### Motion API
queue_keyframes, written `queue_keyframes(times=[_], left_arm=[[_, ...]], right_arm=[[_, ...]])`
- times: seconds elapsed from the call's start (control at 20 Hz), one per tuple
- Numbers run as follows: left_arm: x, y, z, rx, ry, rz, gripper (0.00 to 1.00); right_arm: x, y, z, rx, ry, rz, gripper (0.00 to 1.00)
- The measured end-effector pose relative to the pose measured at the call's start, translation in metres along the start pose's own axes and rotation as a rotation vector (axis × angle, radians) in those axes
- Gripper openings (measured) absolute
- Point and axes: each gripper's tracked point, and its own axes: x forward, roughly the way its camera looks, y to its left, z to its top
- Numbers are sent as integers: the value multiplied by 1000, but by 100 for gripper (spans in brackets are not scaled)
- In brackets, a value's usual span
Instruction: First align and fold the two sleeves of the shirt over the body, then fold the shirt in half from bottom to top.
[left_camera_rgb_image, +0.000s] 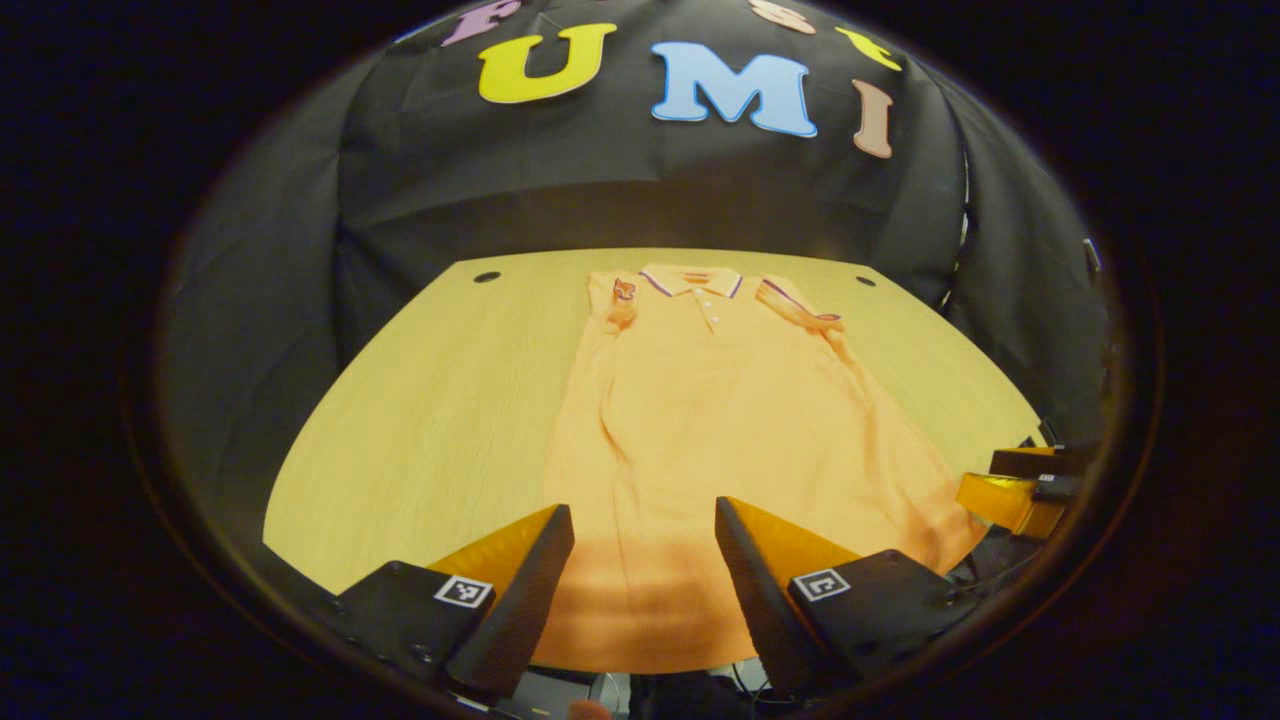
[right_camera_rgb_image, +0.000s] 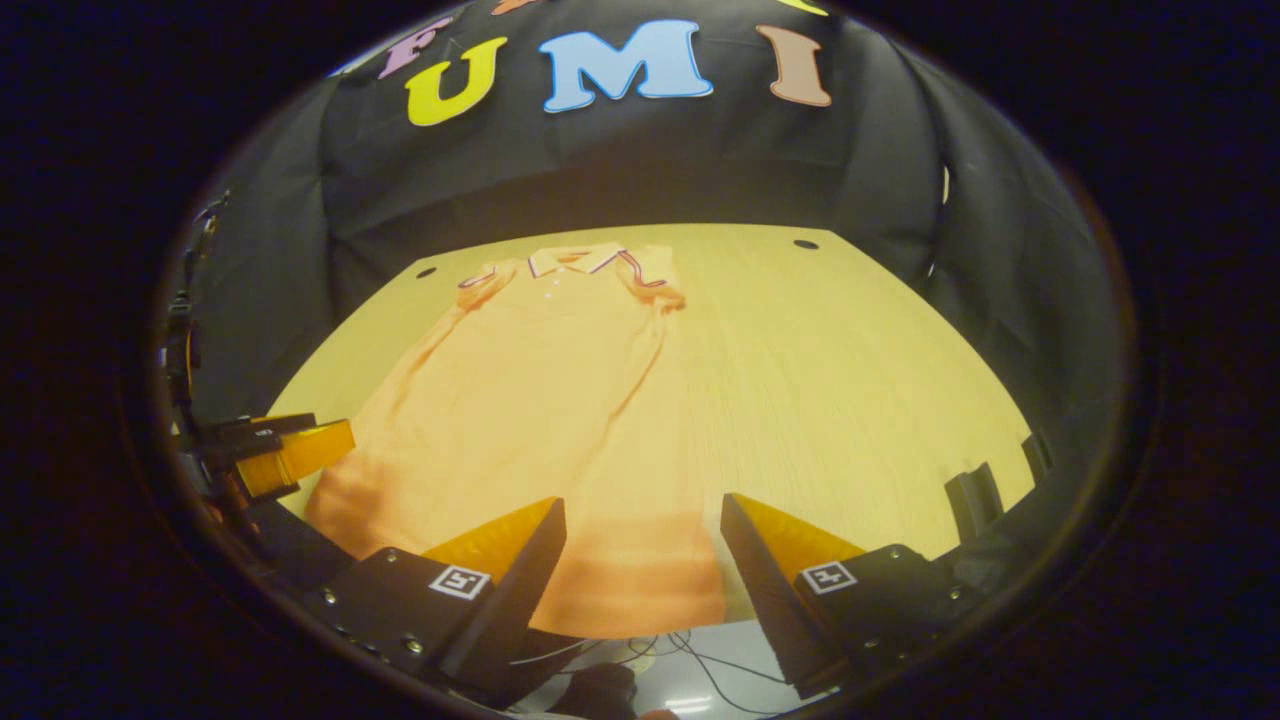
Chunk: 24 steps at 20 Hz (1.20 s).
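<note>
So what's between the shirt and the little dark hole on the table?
In the right gripper view, just bare yellow wooden table lies between the orange polo shirt and the small dark hole.

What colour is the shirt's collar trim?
The orange shirt has a collar edged with dark and white stripes, clearest in the left gripper view.

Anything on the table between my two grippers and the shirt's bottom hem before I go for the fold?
Nothing visible: the shirt lies flat on the bare table, its hem directly under the open left gripper and right gripper.
</note>
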Motion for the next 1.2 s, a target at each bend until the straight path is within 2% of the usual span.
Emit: queue_keyframes(times=[0.15,0.4,0.7,1.05,1.2], left_arm=[[-14,4,-19,-29,20,3,95],[-24,21,-46,21,35,42,95],[-20,29,-70,7,65,65,95],[-13,29,-81,29,76,79,95],[-11,25,-81,23,67,72,95]], right_arm=[[-2,-3,-15,-5,23,4,97],[-5,-11,-34,11,46,-8,97],[6,-6,-41,-4,65,-11,97],[15,-3,-47,-70,70,-28,97],[17,-3,-46,-59,62,-23,97]])
